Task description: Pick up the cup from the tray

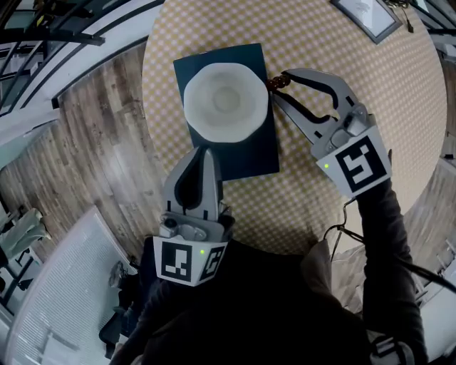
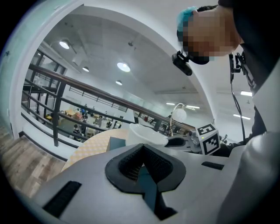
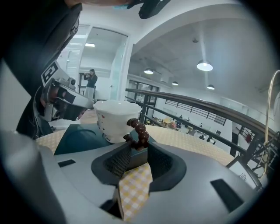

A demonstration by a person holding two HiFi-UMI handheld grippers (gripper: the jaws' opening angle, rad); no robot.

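Observation:
A white cup (image 1: pixel 225 102) stands on a dark teal tray (image 1: pixel 249 153) on the round checked table; its brown beaded handle (image 1: pixel 276 83) points right. My right gripper (image 1: pixel 278 85) reaches in from the right, slightly open. The handle (image 3: pixel 138 131) sits between its fingertips, close to both pads, and I see no firm squeeze. The cup (image 3: pixel 114 123) stands just beyond them. My left gripper (image 1: pixel 206 152) hovers over the tray's near edge, shut and empty, pointing at the cup (image 2: pixel 146 135).
The table's yellow checked cloth (image 1: pixel 342 235) spreads around the tray. A framed card (image 1: pixel 367 16) lies at the table's far right edge. A white mesh chair (image 1: pixel 64 285) stands on the wood floor at lower left. A railing runs behind the table.

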